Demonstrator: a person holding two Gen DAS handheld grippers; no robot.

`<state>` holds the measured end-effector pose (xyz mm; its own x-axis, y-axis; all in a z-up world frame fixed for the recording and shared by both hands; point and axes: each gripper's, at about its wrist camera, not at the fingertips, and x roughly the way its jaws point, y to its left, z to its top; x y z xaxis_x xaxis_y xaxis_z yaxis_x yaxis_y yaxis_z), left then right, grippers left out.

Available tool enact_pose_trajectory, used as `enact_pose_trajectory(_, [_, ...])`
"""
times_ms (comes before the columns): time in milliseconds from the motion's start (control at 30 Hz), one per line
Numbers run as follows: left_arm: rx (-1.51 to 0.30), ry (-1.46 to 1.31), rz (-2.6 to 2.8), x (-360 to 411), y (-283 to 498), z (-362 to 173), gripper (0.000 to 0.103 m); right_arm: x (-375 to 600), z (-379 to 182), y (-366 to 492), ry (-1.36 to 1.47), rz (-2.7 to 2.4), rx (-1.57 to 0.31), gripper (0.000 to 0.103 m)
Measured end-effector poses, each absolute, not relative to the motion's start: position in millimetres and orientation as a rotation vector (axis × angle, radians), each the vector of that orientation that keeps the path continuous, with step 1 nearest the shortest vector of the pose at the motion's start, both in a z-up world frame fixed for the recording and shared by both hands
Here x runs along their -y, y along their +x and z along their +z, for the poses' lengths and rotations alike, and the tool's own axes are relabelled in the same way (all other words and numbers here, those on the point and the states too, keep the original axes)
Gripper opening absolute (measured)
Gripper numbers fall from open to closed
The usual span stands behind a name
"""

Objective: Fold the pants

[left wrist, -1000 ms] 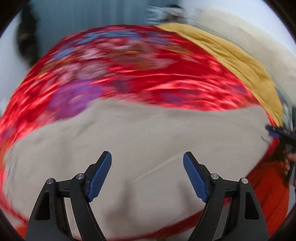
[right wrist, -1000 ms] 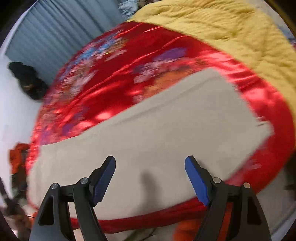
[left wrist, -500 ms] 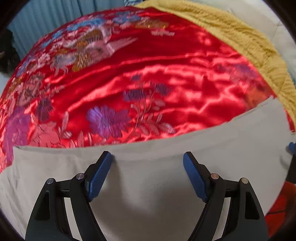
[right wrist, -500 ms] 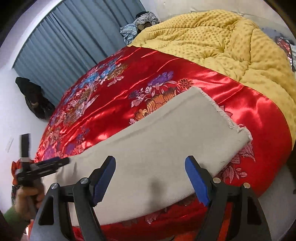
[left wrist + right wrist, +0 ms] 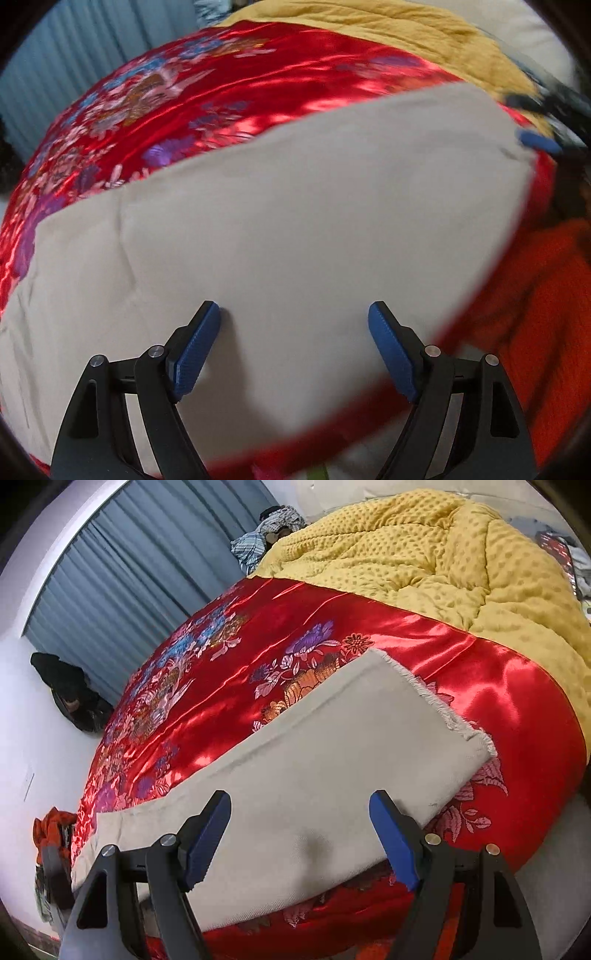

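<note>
Beige pants lie flat and lengthwise on a red flowered satin bedspread. My left gripper hovers over the cloth close to its near edge; its jaws are opening and nothing is pinched between them. The view is blurred by motion. My right gripper stands open above the pants at their near edge, a little short of the frayed hem on the right. Its blue pads show blurred at the right end of the pants in the left wrist view.
A yellow dimpled quilt covers the far right of the bed. An orange garment lies beyond the bed's near edge. Blue-grey curtains, a dark bag on the floor and a bundle of clothes are at the back.
The left gripper has swept across the pants from their far edge toward the near edge, and the right gripper came into its view. The hand with the left gripper left the right view.
</note>
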<state>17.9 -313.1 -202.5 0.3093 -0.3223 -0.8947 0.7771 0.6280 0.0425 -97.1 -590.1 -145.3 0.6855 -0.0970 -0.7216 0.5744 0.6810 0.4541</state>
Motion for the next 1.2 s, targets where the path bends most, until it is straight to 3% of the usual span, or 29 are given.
enact_pose_trajectory(267, [-0.991,0.398,-0.857,286,21,-157,0.087,635,-126,-148,0.96,-0.411,-0.472,0.077])
enact_pose_trajectory(533, [-1.039,0.474,-0.805,310,40,-193,0.087,717,-130,-155,1.109,-0.385,-0.583,0.077])
enact_pose_trajectory(700, [-1.001,0.525,-0.81,320,23,-203,0.087,708,-154,-145,1.159,-0.334,-0.762,0.077])
enact_pose_trajectory(933, [-1.026,0.495,-0.812,320,30,-206,0.09,700,-188,-129,1.194,-0.291,-0.784,0.077])
enact_pose_trajectory(967, [-1.027,0.495,-0.811,320,29,-207,0.091,700,-192,-123,1.188,-0.282,-0.79,0.072])
enact_pose_trajectory(1033, [-1.034,0.488,-0.807,320,30,-209,0.092,700,-198,-115,1.171,-0.275,-0.805,0.037])
enact_pose_trajectory(1067, [-1.04,0.485,-0.804,321,29,-210,0.093,699,-198,-114,1.165,-0.276,-0.808,0.006])
enact_pose_trajectory(1200, [-1.056,0.487,-0.829,321,27,-207,0.091,689,-172,-118,1.126,-0.263,-0.739,0.006])
